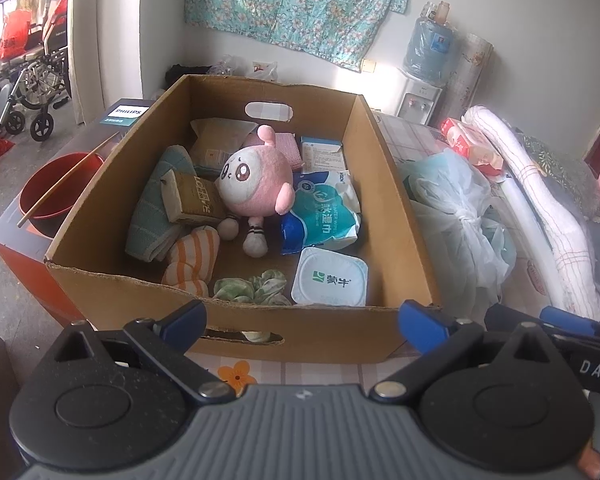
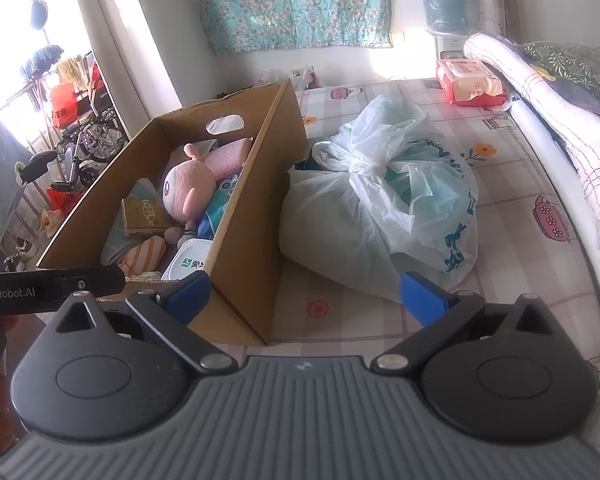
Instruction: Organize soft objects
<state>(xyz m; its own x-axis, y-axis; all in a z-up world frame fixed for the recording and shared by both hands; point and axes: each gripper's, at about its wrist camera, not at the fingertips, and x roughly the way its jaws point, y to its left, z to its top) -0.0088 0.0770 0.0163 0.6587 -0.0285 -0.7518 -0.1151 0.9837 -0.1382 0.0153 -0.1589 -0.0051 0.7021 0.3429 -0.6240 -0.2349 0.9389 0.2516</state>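
With both claws apart & empty, left claw (image 1: 302, 322) may snag cardboard box (image 1: 396, 200) rim reaching pink plush toy (image 1: 256, 176) at 12 o'clock; right claw (image 2: 305, 294) idle.

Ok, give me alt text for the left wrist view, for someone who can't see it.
An open cardboard box on a patterned cloth holds a pink plush toy, a teal folded towel, an orange-striped cloth, a wet-wipes pack and a yogurt tub. The left gripper hangs empty before the near wall, jaws wide. A tied plastic bag lies right of the box.
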